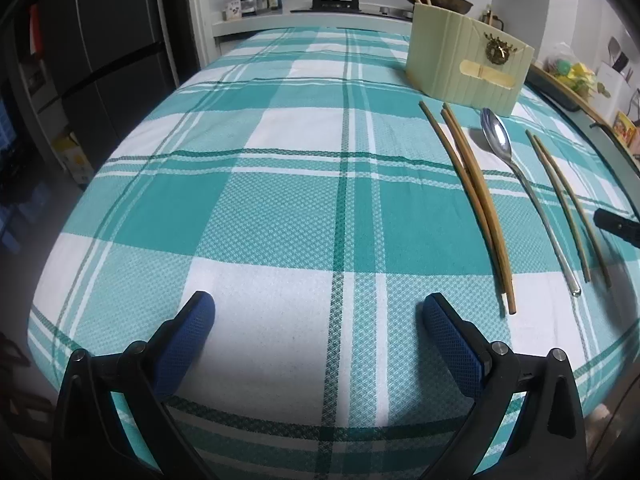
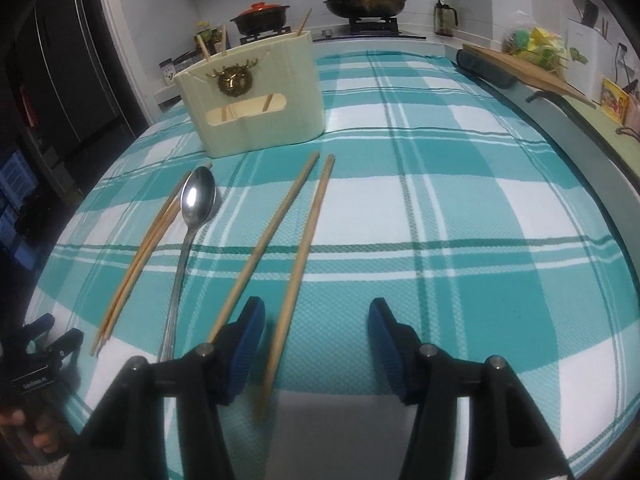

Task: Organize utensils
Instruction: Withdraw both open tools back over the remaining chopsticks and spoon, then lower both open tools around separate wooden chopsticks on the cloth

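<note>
Hovering over the counter (image 2: 460, 208), my right gripper (image 2: 316, 316) stands half apart around one chopstick (image 2: 304, 248), untouched, running toward twelve o'clock; its twin (image 2: 264, 240) lies outside at eleven.

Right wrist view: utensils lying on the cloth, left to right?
Chopstick bundle → spoon → left loose chopstick → right loose chopstick, which runs between the right gripper's open jaws, not pinched.

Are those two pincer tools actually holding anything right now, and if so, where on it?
Nothing is held. The left gripper is open over bare tablecloth. The right gripper has one chopstick between its fingers, but the pads are not pressing it.
</note>
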`<state>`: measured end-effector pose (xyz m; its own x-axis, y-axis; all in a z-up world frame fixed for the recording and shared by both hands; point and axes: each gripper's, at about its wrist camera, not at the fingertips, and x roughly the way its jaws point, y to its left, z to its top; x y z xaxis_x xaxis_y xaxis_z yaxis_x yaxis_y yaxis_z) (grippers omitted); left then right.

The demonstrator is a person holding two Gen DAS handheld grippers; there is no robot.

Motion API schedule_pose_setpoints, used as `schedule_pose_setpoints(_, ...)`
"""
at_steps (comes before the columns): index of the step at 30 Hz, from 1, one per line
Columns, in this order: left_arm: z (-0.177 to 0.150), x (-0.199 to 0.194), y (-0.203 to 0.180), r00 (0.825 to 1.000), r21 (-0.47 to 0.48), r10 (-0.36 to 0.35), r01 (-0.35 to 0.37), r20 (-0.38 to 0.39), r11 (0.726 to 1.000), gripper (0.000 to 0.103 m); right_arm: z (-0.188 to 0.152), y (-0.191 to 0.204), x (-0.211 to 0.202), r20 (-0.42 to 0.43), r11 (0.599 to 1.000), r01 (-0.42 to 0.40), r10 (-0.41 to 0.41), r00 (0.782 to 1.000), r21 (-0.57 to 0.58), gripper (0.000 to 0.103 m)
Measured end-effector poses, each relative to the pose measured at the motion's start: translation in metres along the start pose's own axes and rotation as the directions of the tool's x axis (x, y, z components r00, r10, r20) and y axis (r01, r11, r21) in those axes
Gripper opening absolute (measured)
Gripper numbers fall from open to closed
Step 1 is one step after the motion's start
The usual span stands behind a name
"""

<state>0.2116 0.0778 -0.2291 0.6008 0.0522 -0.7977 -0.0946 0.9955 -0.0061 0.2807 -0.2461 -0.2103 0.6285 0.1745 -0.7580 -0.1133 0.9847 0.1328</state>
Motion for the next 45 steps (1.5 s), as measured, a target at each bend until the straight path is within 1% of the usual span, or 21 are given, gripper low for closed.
schedule_pose_setpoints(2,0.002,-0.001,0.002,1.000,-0.018,-0.005,0.005,-0.004,1.000,0.103,0.003,0.003,0.008,-0.018,1.000,-0.002,0.002,1.000,-0.017,0.056)
schedule_pose_setpoints(4,0.007,-0.002,0.004,0.999,-0.039,-0.035,0.035,-0.002,0.999,0.103,0.003,0.001,0.017,-0.045,1.000,-0.010,0.010,0.999,-0.008,0.055)
schedule_pose_setpoints(8,0.024,-0.004,0.001,0.997,-0.052,-0.074,0.075,0.015,0.996,0.103,0.001,0.000,0.018,-0.030,1.000,0.000,-0.001,1.000,-0.022,0.054)
schedule_pose_setpoints(11,0.043,-0.002,-0.009,0.995,-0.030,-0.093,0.094,0.024,0.995,0.103,-0.002,0.006,0.018,-0.016,0.997,0.025,-0.026,1.000,-0.073,0.055)
schedule_pose_setpoints(13,0.055,0.001,-0.021,0.995,0.005,-0.100,0.100,0.022,0.995,0.103,-0.005,0.010,0.018,-0.002,0.994,0.050,-0.050,0.999,-0.099,0.056)
schedule_pose_setpoints(18,0.080,0.014,-0.046,0.995,0.069,-0.100,0.099,0.021,0.993,0.103,-0.006,0.010,0.018,0.010,0.994,0.060,-0.060,0.998,-0.096,0.056)
schedule_pose_setpoints(20,0.089,0.023,-0.052,0.995,0.071,-0.102,0.101,0.006,0.992,0.103,-0.006,0.010,0.018,0.014,0.993,0.061,-0.060,0.998,-0.098,0.056)
schedule_pose_setpoints(25,0.104,0.046,-0.056,0.993,0.042,-0.113,0.115,-0.044,0.993,0.103,-0.006,0.011,0.019,0.019,0.993,0.065,-0.063,0.998,-0.102,0.057)
schedule_pose_setpoints(30,0.111,0.062,-0.063,0.991,0.043,-0.116,0.119,-0.067,0.992,0.103,-0.007,0.011,0.019,0.022,0.992,0.066,-0.064,0.998,-0.104,0.057)
schedule_pose_setpoints(33,0.112,0.069,-0.066,0.992,0.060,-0.096,0.101,-0.076,0.993,0.103,-0.007,0.011,0.019,0.023,0.992,0.066,-0.064,0.998,-0.104,0.057)
schedule_pose_setpoints(38,0.111,0.081,-0.065,0.991,0.056,-0.082,0.088,-0.104,0.995,0.103,-0.007,0.011,0.018,0.025,0.993,0.064,-0.062,0.998,-0.103,0.057)
schedule_pose_setpoints(41,0.108,0.082,-0.070,0.994,0.094,-0.053,0.062,-0.095,0.994,0.103,-0.008,0.011,0.018,0.025,0.992,0.065,-0.063,0.998,-0.104,0.057)
schedule_pose_setpoints(45,0.107,0.081,-0.069,0.994,0.107,-0.051,0.061,-0.095,0.992,0.103,-0.008,0.011,0.018,0.026,0.992,0.065,-0.063,0.998,-0.104,0.057)
